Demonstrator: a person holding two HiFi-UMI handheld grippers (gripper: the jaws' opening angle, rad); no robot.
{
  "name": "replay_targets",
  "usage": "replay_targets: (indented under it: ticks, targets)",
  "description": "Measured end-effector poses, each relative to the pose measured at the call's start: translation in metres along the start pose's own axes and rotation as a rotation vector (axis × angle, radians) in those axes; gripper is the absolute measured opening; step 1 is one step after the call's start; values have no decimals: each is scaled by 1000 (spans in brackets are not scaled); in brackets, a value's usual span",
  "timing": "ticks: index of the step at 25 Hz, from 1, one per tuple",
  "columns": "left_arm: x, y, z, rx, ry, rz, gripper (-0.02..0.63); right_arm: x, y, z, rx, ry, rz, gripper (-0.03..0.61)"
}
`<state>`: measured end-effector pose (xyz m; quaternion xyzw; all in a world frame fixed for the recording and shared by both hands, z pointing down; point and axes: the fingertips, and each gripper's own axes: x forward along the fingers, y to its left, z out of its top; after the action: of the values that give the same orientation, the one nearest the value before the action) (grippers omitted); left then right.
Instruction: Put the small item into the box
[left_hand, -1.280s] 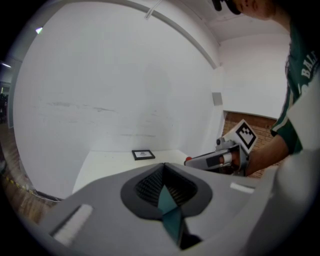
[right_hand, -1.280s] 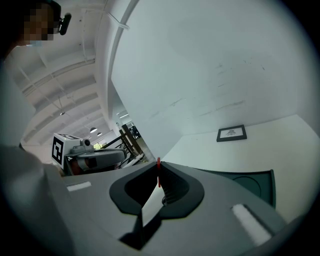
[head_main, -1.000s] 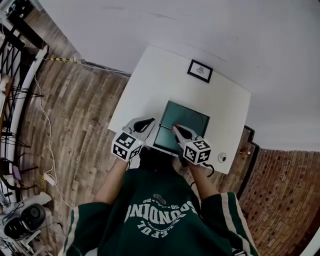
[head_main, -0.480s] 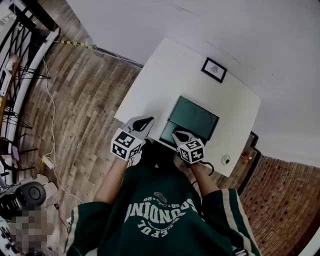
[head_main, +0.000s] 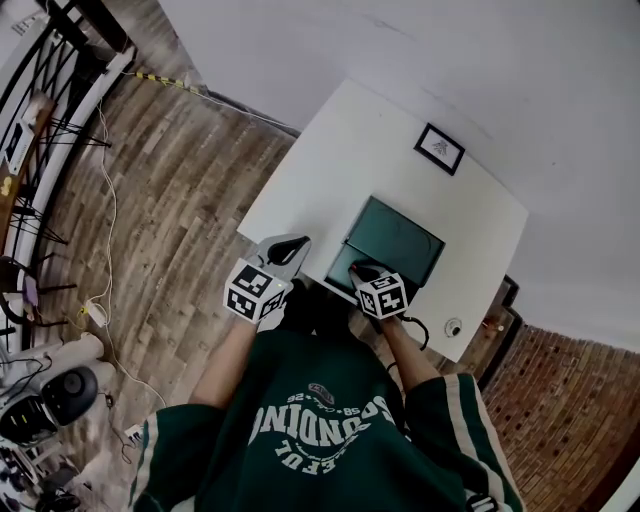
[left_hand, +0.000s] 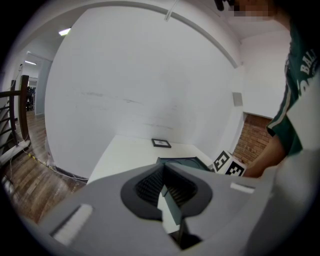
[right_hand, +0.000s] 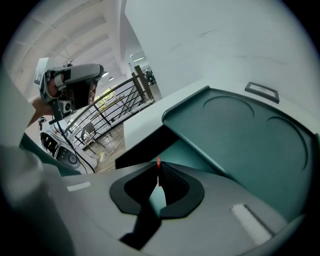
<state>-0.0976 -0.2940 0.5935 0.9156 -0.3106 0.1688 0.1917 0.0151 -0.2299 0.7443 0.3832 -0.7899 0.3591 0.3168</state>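
Observation:
A dark green box (head_main: 398, 243) lies on the white table (head_main: 340, 160), with its lid (right_hand: 240, 125) raised at the back. My right gripper (head_main: 358, 271) is at the box's near edge, its jaws closed on a thin red item (right_hand: 158, 164) that shows only as a sliver at the tips. Below those tips is the box's teal inside (right_hand: 187, 152). My left gripper (head_main: 300, 243) hovers at the table's near edge, just left of the box. In the left gripper view its jaws (left_hand: 163, 169) are together with nothing between them.
A small black-framed marker card (head_main: 439, 148) lies at the far side of the table. A small round object (head_main: 453, 327) and a black cable (head_main: 416, 336) are at the near right corner. Wood floor and a railing (head_main: 50, 130) are to the left, and a brick wall (head_main: 560, 420) is to the right.
The right gripper has drawn back slightly toward the box's near edge, still holding the red item. The left gripper stays beside the box. The head view has shifted a little.

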Motion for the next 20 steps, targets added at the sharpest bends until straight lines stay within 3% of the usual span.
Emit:
replay_targets:
  ticks: [9, 14, 20]
  targets:
    - [3, -9, 2, 11, 14, 8, 52, 1, -12, -9, 23, 36, 5, 32]
    - [-1, 1, 1, 10, 15, -1, 52, 10, -7, -10, 33, 65, -12, 83]
    - [1, 4, 1, 14, 17, -8, 52, 2, -7, -7, 81, 28, -12, 106]
